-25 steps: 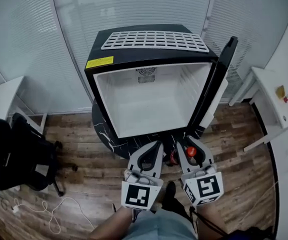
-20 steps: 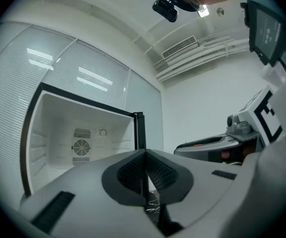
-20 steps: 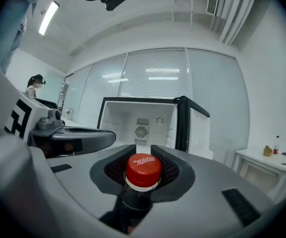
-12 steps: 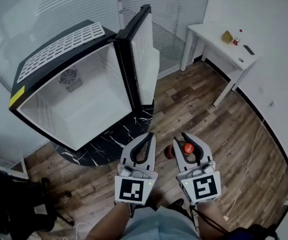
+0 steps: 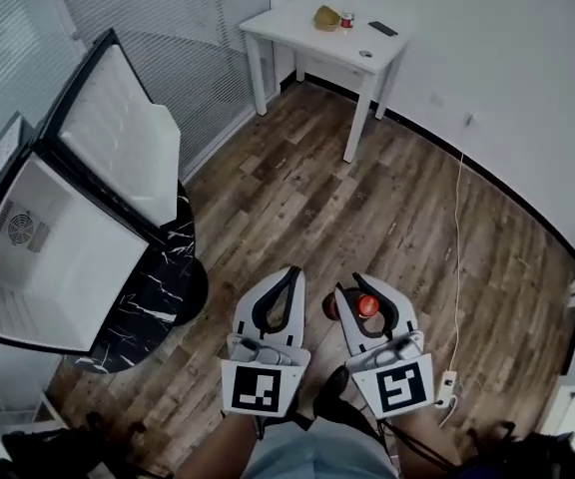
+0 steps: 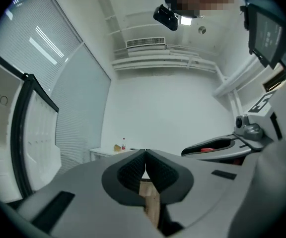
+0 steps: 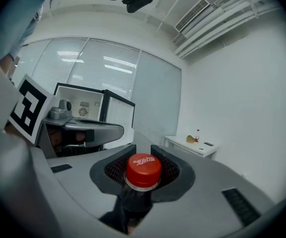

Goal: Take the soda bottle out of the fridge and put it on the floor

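My right gripper (image 5: 358, 292) is shut on the neck of a dark soda bottle with a red cap (image 5: 367, 305), held above the wooden floor (image 5: 397, 218). In the right gripper view the red cap (image 7: 143, 169) stands between the ribbed pads, with the dark bottle body hanging below. My left gripper (image 5: 289, 277) hovers beside it, shut and empty; its pads (image 6: 133, 170) meet at the tips in the left gripper view. The fridge (image 5: 43, 257) stands open at the left, its white interior bare and its door (image 5: 118, 133) swung wide.
A white table (image 5: 317, 33) with small items stands against the far wall. A black marble-patterned base (image 5: 153, 297) lies under the fridge. A cable (image 5: 457, 238) runs along the floor to a power strip (image 5: 445, 387) at my right.
The view has swung right, away from the fridge toward the bare floor and white table. Both grippers keep their pose, the right one still holding the bottle.
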Motion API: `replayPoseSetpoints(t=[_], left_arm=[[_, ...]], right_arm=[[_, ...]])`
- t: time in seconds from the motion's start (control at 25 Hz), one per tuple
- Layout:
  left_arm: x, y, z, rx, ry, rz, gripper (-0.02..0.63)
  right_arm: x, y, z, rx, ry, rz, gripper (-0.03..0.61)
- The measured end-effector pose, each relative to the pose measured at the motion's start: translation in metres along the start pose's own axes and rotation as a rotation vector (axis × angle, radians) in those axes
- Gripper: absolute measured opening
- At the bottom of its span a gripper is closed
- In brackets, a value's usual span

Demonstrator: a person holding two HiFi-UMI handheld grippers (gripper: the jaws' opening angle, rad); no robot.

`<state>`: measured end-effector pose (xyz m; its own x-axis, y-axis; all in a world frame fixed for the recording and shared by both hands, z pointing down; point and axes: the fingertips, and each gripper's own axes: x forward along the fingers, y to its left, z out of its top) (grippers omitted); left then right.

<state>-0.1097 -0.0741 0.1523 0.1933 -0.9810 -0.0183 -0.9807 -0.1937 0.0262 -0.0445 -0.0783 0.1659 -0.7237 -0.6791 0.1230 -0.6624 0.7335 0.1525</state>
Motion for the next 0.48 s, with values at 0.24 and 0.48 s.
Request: replayPoseSetpoints(t=[0.24,0.48], left_arm=[[0.041,-0.064,-0.044,-0.012,0.077,-0.093,0.017],[0.055,-0.097,-0.092,-0.016,0.136,-0.140,0.017]], right_arm=[[-0.034,-0.056,-0.055,0.052,0.052,-0.080,0.106],[-0.055,-0.077,-0.114,0.105,0.097,-0.140,0.106]])
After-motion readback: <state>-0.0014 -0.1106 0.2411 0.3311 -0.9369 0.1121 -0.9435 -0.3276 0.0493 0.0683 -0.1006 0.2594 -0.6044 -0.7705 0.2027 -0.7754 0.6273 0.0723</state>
